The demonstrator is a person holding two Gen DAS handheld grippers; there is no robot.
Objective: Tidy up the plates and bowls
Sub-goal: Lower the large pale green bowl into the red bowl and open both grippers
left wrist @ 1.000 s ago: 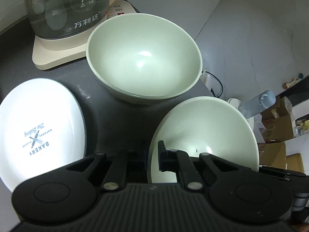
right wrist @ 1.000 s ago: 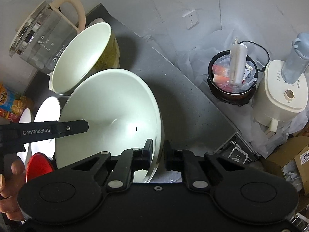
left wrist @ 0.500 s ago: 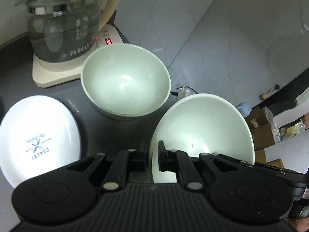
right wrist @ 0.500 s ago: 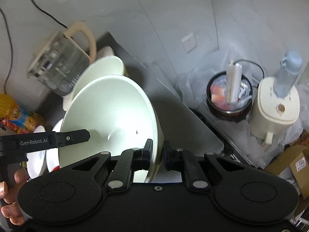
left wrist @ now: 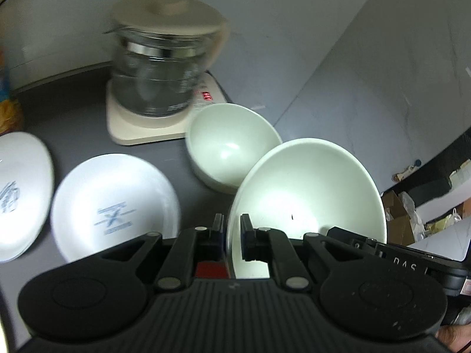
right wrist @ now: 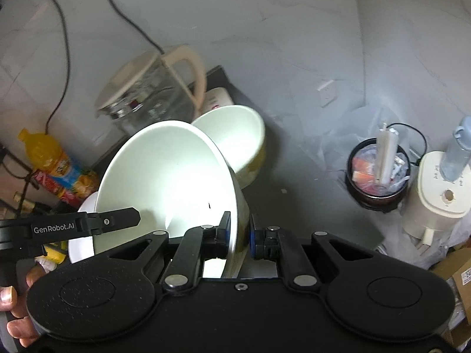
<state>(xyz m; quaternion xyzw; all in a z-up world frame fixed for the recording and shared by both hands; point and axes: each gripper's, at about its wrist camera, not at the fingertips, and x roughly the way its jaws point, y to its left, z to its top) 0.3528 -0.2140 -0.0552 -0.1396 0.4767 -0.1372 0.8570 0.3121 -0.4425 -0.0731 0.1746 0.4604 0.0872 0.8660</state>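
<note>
Both grippers grip one large pale green bowl by opposite sides of its rim and hold it tilted above the dark counter. My left gripper is shut on its near rim. My right gripper is shut on the rim of the same bowl. A second pale green bowl sits on the counter behind it, next to the kettle base; it also shows in the right wrist view. Two white plates with blue print lie flat at the left.
A glass kettle on a cream base stands at the back. An orange drink bottle and snack packets stand at the counter's left. Off the counter's right edge are a bin and a cream appliance.
The held bowl has been lifted and drawn back from the second bowl and kettle, which now look smaller and farther. A second white plate has come into view at the left.
</note>
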